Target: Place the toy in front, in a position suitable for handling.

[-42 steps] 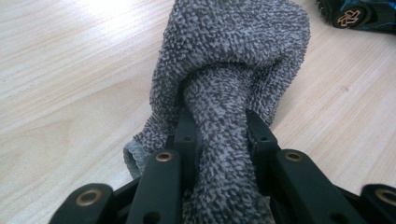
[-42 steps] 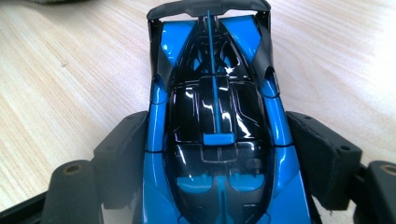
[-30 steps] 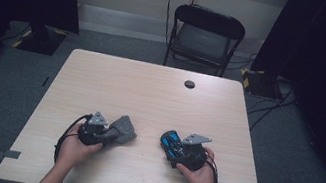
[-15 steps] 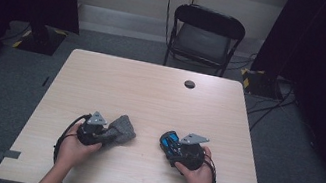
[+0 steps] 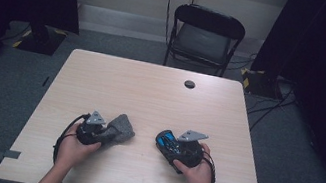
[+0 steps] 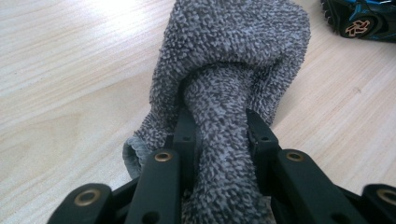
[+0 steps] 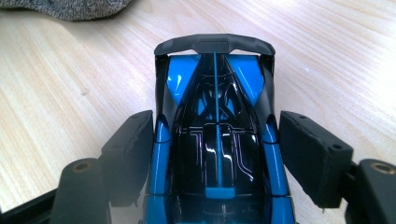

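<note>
A grey knitted sock (image 5: 122, 127) lies bunched on the wooden table (image 5: 151, 89) at the near left. My left gripper (image 5: 104, 132) is shut on a fold of the sock (image 6: 233, 60), the cloth squeezed between both jaws of the left gripper (image 6: 217, 123). To the right sits a blue and black toy car (image 5: 166, 140). My right gripper (image 5: 172, 147) straddles the toy car (image 7: 217, 140). Its jaws have just been closing, and both pads now lie against the car's sides, rear wing pointing away. The car's wheel (image 6: 359, 21) shows beyond the sock.
A small black round disc (image 5: 189, 84) lies near the table's far edge. A black folding chair (image 5: 206, 38) stands behind the table. An edge of the sock (image 7: 79, 9) lies just past the car. Bare wood spans the table's middle and far half.
The right hand with the toy car has edged slightly to the left. The left hand and the sock have stayed where they were.
</note>
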The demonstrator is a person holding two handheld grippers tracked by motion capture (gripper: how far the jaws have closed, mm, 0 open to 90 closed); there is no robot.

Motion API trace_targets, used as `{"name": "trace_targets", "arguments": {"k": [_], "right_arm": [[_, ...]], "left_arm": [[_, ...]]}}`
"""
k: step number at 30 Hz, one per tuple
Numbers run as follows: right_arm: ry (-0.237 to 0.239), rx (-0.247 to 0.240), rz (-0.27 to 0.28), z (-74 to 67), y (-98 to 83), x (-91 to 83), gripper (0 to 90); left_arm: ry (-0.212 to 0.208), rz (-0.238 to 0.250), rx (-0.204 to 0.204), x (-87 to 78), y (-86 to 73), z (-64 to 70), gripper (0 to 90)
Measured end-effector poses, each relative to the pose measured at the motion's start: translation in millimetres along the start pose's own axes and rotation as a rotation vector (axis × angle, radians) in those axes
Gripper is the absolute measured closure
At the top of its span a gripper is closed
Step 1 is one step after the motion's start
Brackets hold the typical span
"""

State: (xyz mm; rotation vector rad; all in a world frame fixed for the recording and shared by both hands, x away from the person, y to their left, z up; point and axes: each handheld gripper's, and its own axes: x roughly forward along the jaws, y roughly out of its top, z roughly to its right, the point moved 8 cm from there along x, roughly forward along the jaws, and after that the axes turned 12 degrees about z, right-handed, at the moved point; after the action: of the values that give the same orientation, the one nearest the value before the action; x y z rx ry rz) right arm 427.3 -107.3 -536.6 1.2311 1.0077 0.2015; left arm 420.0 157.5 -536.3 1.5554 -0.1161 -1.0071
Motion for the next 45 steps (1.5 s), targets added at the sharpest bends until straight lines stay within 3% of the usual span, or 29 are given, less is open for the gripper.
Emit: {"name": "trace_targets", "arguments": {"k": [6,12,20,30,34,45], "right_arm": [[0.006,-0.012,0.004,0.0,-4.3,-3.1,27.5],[0.010,-0.003,-0.040,0.5,-17.2,-2.5,25.0],[0.025,-0.019,-0.119,1.1,-15.8,-3.1,25.3],[-0.006,-0.030,-0.095,-0.6,-14.5,-1.6,26.4],[0.023,0.002,-0.092,-0.3,-12.7,-1.6,26.5],[0.059,-0.012,-0.082,-17.6,-0.3,9.4,26.5]], "left_arm": [[-0.002,-0.002,0.003,0.1,-0.3,0.3,70.5],[0.000,-0.005,0.011,0.5,-0.2,0.4,70.2],[-0.002,-0.003,0.003,0.9,-0.4,0.8,70.2],[-0.001,-0.001,0.003,0.8,-0.5,0.9,70.2],[-0.001,-0.001,0.004,1.0,-0.2,0.3,70.2],[0.039,0.003,-0.009,-2.0,-1.0,-8.3,70.5]]}}
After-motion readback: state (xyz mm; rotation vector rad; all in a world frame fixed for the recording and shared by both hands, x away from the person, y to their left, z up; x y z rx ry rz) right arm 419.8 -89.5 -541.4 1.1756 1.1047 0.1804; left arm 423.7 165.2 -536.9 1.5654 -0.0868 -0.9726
